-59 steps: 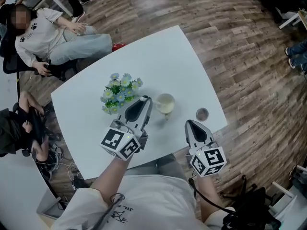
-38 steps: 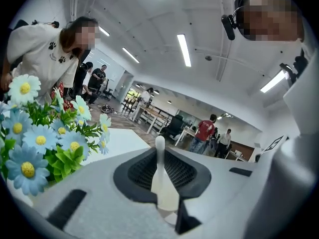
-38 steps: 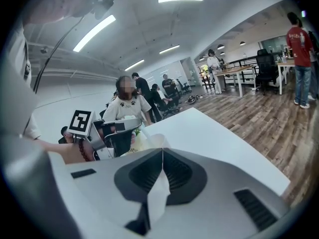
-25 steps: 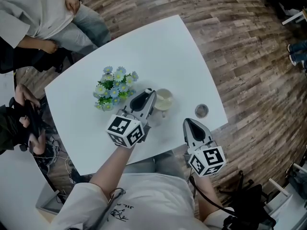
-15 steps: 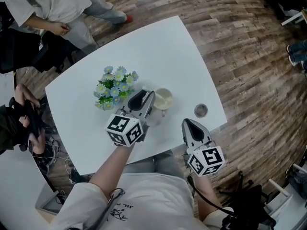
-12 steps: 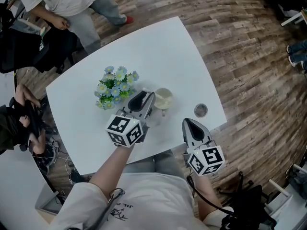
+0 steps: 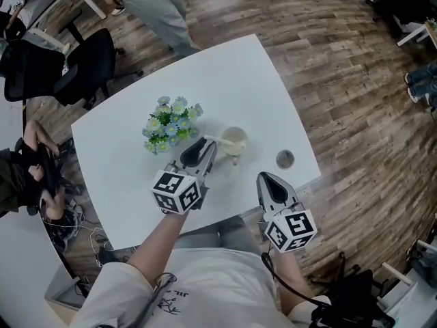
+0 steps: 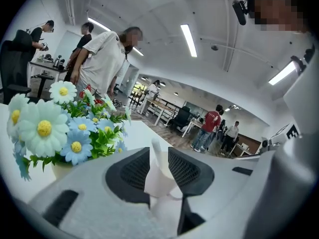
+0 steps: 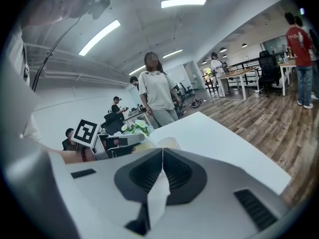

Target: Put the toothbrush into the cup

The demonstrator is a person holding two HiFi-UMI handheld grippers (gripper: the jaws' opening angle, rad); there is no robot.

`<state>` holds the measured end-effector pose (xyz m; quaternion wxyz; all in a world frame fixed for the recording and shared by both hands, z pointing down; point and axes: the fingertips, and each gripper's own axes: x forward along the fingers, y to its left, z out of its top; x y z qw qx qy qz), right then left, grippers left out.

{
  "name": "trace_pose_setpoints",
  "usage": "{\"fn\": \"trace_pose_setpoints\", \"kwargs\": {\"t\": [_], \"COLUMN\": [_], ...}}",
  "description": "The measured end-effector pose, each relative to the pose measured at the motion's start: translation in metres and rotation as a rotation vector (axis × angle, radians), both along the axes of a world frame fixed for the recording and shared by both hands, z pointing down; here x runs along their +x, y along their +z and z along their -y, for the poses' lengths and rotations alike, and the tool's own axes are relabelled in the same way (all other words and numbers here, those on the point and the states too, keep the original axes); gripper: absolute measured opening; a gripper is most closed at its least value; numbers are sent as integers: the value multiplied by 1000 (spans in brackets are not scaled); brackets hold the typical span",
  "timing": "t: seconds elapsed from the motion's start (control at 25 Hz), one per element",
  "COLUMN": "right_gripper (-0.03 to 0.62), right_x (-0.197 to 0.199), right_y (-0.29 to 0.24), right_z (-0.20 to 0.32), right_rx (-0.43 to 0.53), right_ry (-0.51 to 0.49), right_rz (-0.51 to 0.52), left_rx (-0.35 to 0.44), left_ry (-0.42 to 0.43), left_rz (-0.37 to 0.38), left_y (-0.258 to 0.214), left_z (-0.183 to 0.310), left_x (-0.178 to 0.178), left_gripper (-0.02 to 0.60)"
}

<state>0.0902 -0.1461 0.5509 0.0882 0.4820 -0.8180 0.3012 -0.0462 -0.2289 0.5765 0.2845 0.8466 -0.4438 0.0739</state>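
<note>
Where the white table (image 7: 232, 80) runs toward the left of the head view, a bunch of blue and white flowers (image 7: 171, 123) stands on it.

Just right of the flowers: left gripper (image 7: 205, 146), tips pointing up-frame and right. Left gripper view: jaws apart, neither pad pressing on anything. Through the gap shows the pale cup (image 8: 159, 180), with the thin white toothbrush (image 8: 155, 148) rising out of it.

Head view, toothbrush: one end inside the cup's rim, the other leaning out left toward the left gripper's tips. Contact with those tips cannot be told.

Cup: cream, upright, mid-frame on the table, just beyond the left gripper.

Right of the cup and lower in frame: right gripper (image 7: 268, 178), at the table's near edge, well apart from the cup. Right gripper view: jaws pressed together, nothing between them.

Farthest right on the table: small round container (image 7: 285, 159), near the edge, apart from both grippers.
</note>
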Motion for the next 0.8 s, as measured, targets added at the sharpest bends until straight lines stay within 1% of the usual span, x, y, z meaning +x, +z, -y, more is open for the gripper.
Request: {"fn": "trace_pose_setpoints", "kwargs": {"t": [0.24, 0.48, 0.6, 0.8], "right_gripper": [20, 20, 20, 20], "right_x": [2, -5, -9, -10], "right_y": [-5, -32, -49, -67], "right_z": [-10, -9, -10, -23], "right_rx": [16, 72, 101, 137], "right_ry": [0, -2, -5, -12], "right_rz": [-8, -15, -26, -47], "left_rx": [24, 78, 109, 150], "left_ry": [13, 99, 148, 153], "left_rz": [-10, -1, 19, 33], "left_y": [-13, -54, -76, -96], "left_z": [-15, -44, -59, -84], "left_x": [2, 8, 11, 7], "left_gripper": [103, 101, 100, 51]}}
